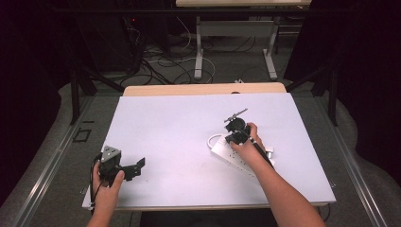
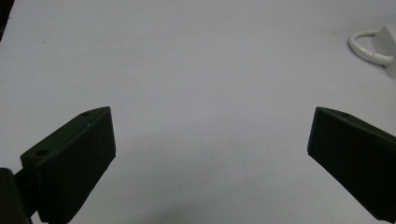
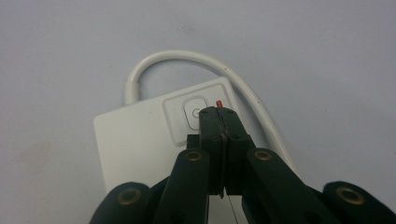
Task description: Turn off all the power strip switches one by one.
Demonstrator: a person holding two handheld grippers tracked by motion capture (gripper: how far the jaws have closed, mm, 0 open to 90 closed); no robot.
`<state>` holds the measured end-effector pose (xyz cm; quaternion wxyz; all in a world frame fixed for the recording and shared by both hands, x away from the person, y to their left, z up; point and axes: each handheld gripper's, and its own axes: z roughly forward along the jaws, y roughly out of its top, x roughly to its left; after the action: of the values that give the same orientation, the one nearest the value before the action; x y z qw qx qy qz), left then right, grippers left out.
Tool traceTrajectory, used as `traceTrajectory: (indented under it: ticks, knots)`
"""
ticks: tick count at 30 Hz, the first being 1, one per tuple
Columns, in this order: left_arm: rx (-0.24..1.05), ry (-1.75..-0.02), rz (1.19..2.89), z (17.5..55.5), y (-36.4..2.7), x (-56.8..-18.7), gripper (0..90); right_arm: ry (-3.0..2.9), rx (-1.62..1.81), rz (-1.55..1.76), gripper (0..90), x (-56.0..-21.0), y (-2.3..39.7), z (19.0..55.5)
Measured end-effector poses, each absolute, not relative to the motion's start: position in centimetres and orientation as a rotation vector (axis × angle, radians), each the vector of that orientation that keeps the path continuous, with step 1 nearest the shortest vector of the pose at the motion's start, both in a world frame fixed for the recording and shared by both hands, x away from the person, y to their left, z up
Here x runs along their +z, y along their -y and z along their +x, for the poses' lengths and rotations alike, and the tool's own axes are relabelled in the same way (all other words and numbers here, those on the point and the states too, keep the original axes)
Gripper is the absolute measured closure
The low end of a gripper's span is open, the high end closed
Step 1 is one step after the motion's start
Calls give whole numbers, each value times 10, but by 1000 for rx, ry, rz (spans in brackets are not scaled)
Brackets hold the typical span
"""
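On power strip (image 3: 140,140) switch (image 3: 194,114), right gripper (image 3: 218,111) closed.

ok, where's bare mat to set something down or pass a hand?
The whole far half of the white mat is bare, and so is the middle stretch between the left gripper and the power strip. It is crowded near right, where the shut right gripper sits on the strip's switch end by its looped cable.

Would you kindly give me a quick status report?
Left tongs open, idle. Right tongs shut, tips at power strip button; red light on. Nothing in the way.
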<state>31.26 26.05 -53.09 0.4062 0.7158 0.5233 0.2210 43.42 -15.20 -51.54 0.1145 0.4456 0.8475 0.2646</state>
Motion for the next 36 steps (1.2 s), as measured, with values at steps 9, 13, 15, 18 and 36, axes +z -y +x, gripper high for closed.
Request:
traceTrajectory:
  ticks: [9,13,15,18,36]
  knots:
    - [559,-1322,1809,313,-260,-531,9,-2501,780,1280,889,-515,165,428]
    - [558,-1322,1809,312,-260,-531,8,-2514,722,1289,888,-513,169,425]
    - [558,-1322,1811,312,-260,-531,9,-2514,715,1296,888,-513,170,424]
    - [558,-1323,1808,312,-260,-531,9,-2514,706,1291,888,-512,173,423]
    - [555,-1329,1804,312,-259,-531,9,-2491,747,1275,880,-514,190,419]
